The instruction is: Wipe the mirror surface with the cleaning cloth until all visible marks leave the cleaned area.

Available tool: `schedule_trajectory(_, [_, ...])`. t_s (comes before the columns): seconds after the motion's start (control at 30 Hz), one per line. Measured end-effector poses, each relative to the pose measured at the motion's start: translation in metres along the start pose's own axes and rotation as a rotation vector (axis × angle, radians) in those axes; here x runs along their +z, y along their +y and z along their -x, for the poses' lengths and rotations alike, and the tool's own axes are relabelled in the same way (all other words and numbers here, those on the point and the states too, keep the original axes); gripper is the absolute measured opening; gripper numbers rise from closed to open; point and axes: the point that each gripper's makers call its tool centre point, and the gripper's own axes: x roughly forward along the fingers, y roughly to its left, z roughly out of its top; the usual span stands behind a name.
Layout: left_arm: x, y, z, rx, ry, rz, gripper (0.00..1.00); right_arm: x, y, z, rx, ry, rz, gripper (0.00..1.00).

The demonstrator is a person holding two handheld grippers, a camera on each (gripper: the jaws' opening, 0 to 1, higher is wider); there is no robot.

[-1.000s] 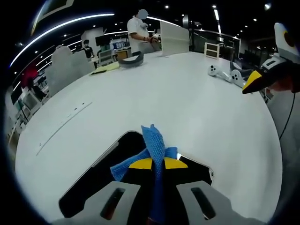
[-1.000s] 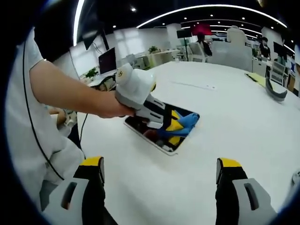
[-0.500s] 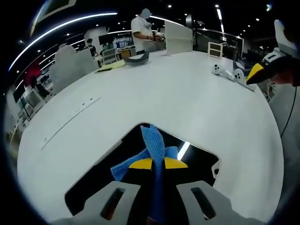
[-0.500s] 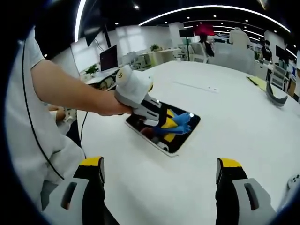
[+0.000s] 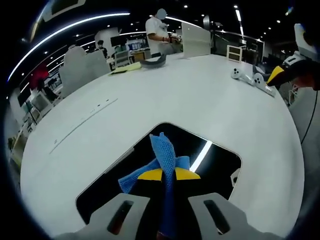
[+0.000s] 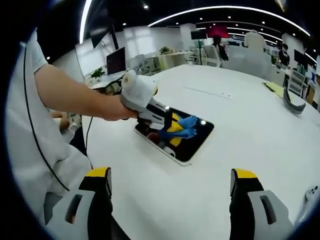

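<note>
A dark rectangular mirror [image 5: 200, 150] [image 6: 192, 142] lies flat on the white table [image 5: 165, 95]. My left gripper [image 5: 168, 174] [image 6: 172, 132] is shut on a blue cleaning cloth [image 5: 162, 152] [image 6: 182, 127], held over the near half of the mirror. A ceiling light reflects as a bright streak in the glass. In the right gripper view my right gripper [image 6: 170, 182] stands open above bare table, well short of the mirror, nothing between its yellow-tipped fingers. Its yellow tip [image 5: 275, 76] shows at the right edge of the left gripper view.
White controllers [image 5: 245, 77] lie at the table's far right. A grey curved object [image 5: 152, 61] [image 6: 292, 100] and a yellow sheet [image 5: 125, 68] sit at the far edge beside a white board [image 5: 195, 40]. A person [image 5: 160, 30] stands beyond. My arm and shirt fill the left of the right gripper view.
The left gripper with the cloth has drawn back along the mirror toward its near end, so more dark glass shows ahead of the cloth. The right gripper has stayed put.
</note>
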Motion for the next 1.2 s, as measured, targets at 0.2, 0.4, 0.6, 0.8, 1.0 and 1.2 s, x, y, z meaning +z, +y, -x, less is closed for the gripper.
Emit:
schedule_trajectory(0.2, [-0.004,0.006,0.005,0.013,0.000,0.009,0.04,-0.003,0.000,0.000,-0.002,0.006,-0.004,0.99])
schedule_trajectory(0.4, [-0.009,0.012,0.009,0.028,0.006,0.015,0.04,-0.001,0.002,-0.002,0.005,0.004,-0.002,0.98])
schedule_trajectory(0.6, [-0.015,0.019,0.014,0.049,0.006,0.033,0.04,0.001,0.003,-0.002,0.004,0.002,-0.001,0.98])
schedule_trajectory(0.8, [-0.018,0.025,0.019,0.056,0.007,0.056,0.04,-0.001,0.002,-0.002,-0.004,0.008,0.001,0.96])
schedule_trajectory(1.0, [-0.023,0.030,0.023,0.068,0.012,0.064,0.04,0.002,0.008,-0.006,0.008,-0.008,-0.007,0.96])
schedule_trajectory(1.2, [-0.028,0.035,0.028,0.074,0.010,0.082,0.04,0.003,0.008,-0.008,0.011,-0.006,-0.003,0.94])
